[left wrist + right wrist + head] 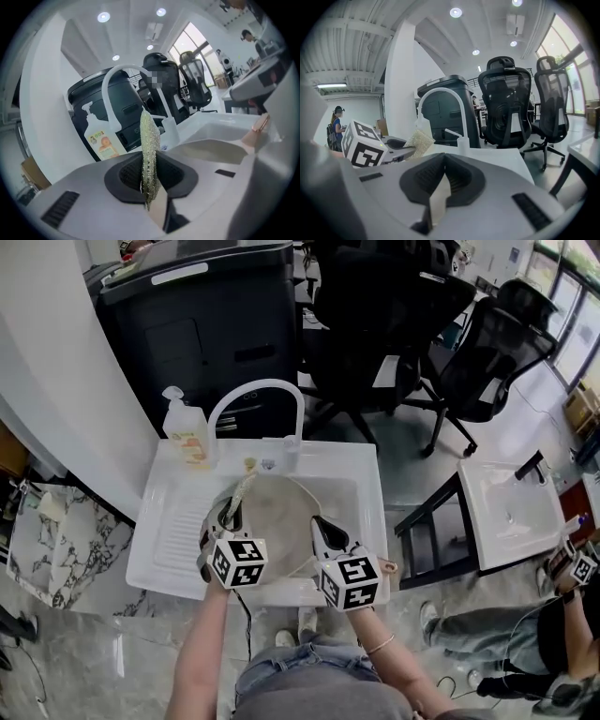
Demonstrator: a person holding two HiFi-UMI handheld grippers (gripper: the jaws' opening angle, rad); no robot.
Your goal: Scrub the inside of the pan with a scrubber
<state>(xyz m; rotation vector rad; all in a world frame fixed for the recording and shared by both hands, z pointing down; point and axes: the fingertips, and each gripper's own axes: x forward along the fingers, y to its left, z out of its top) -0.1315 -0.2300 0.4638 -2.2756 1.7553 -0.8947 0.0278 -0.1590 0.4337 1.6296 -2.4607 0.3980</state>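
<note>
In a white sink unit (364, 474) with a ribbed drainboard on its left, seen from the head view:

1. Background, beyond the sink: a dark cabinet-like machine (197, 324) and black office chairs (394, 324). A second white basin (511, 512) stands at the right, with another person (553, 652) cut off at the frame's corner.
2. Pan (281, 512): round, pale grey-beige inside, lying in the basin. Its near rim is hidden behind the grippers and their marker cubes. A small pinkish piece (386, 566) beside the right cube cannot be identified.
3. Faucet (255, 390): a white arch rising from the back ledge over the pan.
4. Pump soap bottle (187, 437): upright on the back ledge, left of the faucet.
5. Left gripper (231, 516): over the pan's left edge, pointing up and away from the person. Its jaws are clamped on the scrubber.
6. Right gripper (323, 529): over the pan's right edge, pointing the same way. Its jaws are together, and its own view shows nothing between them.
7. Forearms (202, 643): bare, reaching forward from the frame's bottom. The hands are hidden under the cubes.
8. Scrubber (149, 150): thin, glittery and pale green-gold, standing edge-on from the left gripper's jaws, above the pan and not visibly touching it.
</note>
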